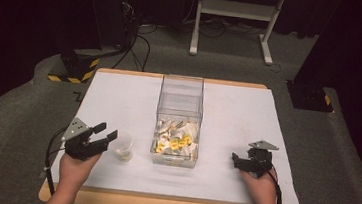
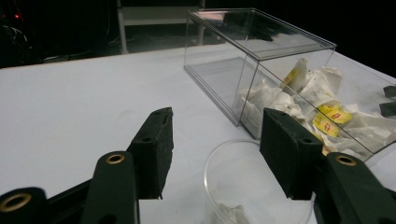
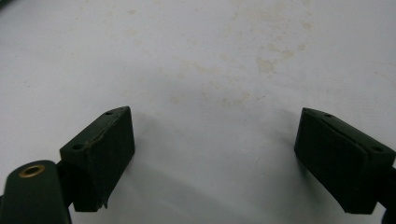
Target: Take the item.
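**Small clear cup beside your left gripper, tea bags in the box**

The small clear plastic cup stands upright on the white table, just left of the clear box and just ahead of your left gripper. A white crumpled piece lies in its bottom.

The clear box is a long, straight-walled case in the middle of the table. Its near end holds a heap of white tea bags, several with yellow tags. The red mark on the tags is too small for you to read.

Your left gripper's jaws stand spread, with the cup's rim between them and not gripped. Your right gripper rests well apart on the table's right side, jaws spread wide over bare, faintly stained tabletop.
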